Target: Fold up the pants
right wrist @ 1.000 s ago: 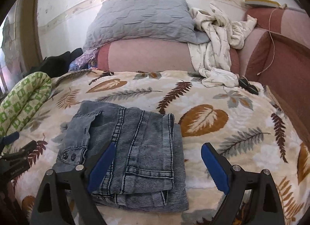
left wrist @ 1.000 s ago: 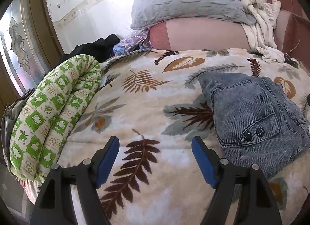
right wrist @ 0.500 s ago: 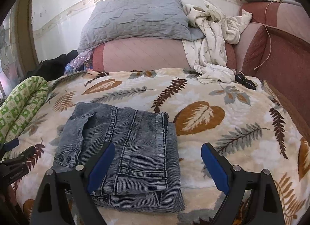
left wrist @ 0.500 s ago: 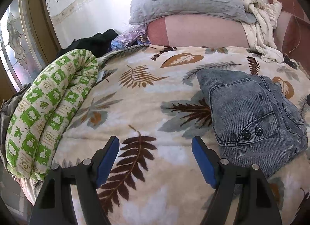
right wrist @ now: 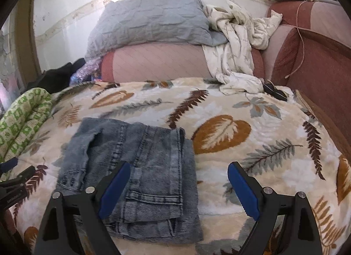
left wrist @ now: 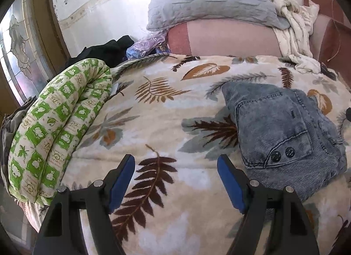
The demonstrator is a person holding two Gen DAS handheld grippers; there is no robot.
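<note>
Just ahead of the right claw [right wrist: 176, 189], lying partly under its left blue pad, sits the faded blue-grey denim pants [right wrist: 136, 167], already doubled into a compact rectangular bundle on the cream leaf-patterned fleece blanket [right wrist: 241, 145] that covers the bed. That claw is spread wide and grips nothing; its right pad hangs over bare blanket beside the bundle's edge, which I read as the hands having let the cloth lie so the layers settle flat. The left claw [left wrist: 175, 184] is likewise released and empty, held over a brown fern print, with the pants [left wrist: 285, 132] off to its right and just beyond its right pad, the two dark buttons of a pocket flap facing up. Left of this claw a rolled green-and-white checked quilt [left wrist: 54, 127] lines the bed's edge, well apart from the work. Far ahead of both claws a grey quilted pillow [right wrist: 151, 20] rests on a pink bolster, and a crumpled white cloth [right wrist: 237, 42] is draped next to it, out of the way. Judging by the neat stack and the slack claws, the folding looks finished or nearly so; at most a stray hem near the bundle's front might want tucking
</note>
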